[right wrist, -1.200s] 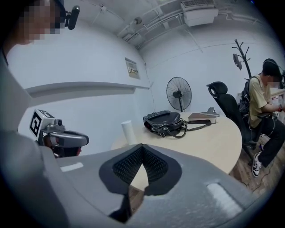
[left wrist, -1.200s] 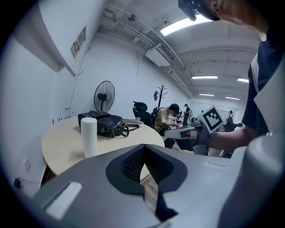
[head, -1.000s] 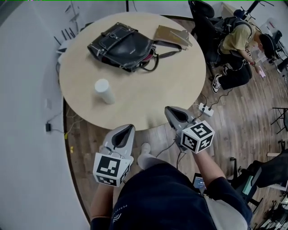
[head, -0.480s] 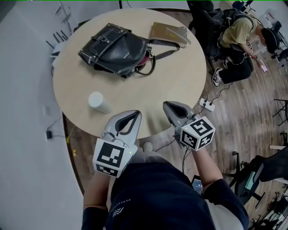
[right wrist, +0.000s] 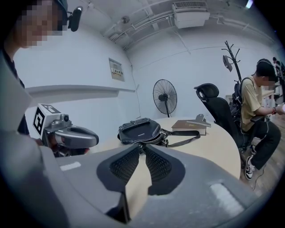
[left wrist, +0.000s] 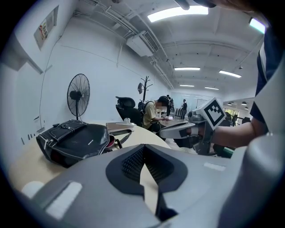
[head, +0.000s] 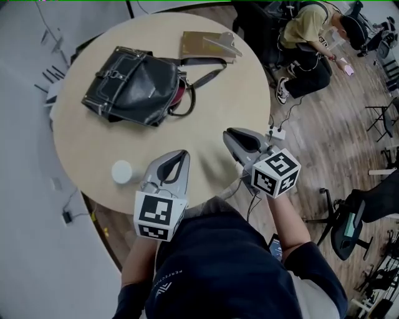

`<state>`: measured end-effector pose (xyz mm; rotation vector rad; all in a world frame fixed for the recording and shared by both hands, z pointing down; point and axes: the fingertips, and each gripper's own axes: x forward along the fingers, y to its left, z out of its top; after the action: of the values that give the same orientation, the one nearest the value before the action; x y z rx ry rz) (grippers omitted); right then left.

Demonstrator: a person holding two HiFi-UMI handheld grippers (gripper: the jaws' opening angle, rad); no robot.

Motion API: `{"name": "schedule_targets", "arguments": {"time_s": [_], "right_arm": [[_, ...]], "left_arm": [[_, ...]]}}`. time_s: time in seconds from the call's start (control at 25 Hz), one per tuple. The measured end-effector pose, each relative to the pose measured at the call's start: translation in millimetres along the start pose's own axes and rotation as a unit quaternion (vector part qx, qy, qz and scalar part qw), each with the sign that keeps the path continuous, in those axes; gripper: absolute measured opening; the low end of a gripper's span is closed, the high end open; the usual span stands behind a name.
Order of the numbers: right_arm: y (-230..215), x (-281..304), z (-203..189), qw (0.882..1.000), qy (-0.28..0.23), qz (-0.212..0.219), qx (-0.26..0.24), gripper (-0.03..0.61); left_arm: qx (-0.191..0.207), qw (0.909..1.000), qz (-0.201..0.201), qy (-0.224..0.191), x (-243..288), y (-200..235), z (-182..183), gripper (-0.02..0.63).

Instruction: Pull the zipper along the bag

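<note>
Head view looks steeply down; both gripper views, low, share the bag [head: 134, 84].

Round pale-wood worktop [head: 218, 106] on wood-plank floor [head: 336, 140]. White walls [right wrist: 196, 67]; pedestal fan [right wrist: 164, 95], black office chair [right wrist: 214, 106], coat stand [right wrist: 229, 58] beyond. Ceiling strip lights [left wrist: 178, 13] lit. White power strip [head: 275, 133] on floor beside worktop.

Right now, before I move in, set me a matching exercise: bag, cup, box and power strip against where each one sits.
Things:
1. black bag
2. white cup
3. brown box
4. power strip

Places:
A. on the floor
B. by the near edge of the table
C. by the table's far edge
D. between the cup and the box

Pairs: 1-D, 2-B, 3-C, 4-A
</note>
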<state>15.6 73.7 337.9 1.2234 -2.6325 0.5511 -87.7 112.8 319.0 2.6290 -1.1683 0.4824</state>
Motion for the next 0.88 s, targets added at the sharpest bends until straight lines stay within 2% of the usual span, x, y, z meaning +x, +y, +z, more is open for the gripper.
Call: {"name": "schedule_targets", "arguments": {"time_s": [0.16, 0.28, 0.36, 0.48, 0.64, 0.88], "right_arm": [[-13, 16, 7, 1.0, -0.003, -0.006, -0.008, 0.071], [-22, 25, 10, 1.0, 0.008, 0.002, -0.018, 0.088], [-34, 33, 19, 1.0, 0.008, 0.008, -0.024, 0.095], [-55, 49, 35, 0.999, 0.002, 0.024, -0.029, 0.103], [-72, 73, 47, 0.996, 0.018, 0.076, -0.052, 0.114], [-102, 118, 51, 0.985, 0.042, 0.136, -0.094, 0.117]], "left_arm": [[0.006, 0.9998, -0.017, 0.001, 16, 2, 2, 0.02], [-0.01, 0.9992, -0.039, 0.006, 26, -2, 5, 0.02], [-0.009, 0.9992, -0.039, 0.005, 35, 3, 13, 0.02], [-0.001, 0.9999, -0.012, 0.002, 50, 17, 27, 0.02], [-0.01, 0.999, 0.043, 0.012, 68, 36, 37, 0.028], [-0.02, 0.9918, 0.122, 0.032, 97, 76, 38, 0.035]]}}
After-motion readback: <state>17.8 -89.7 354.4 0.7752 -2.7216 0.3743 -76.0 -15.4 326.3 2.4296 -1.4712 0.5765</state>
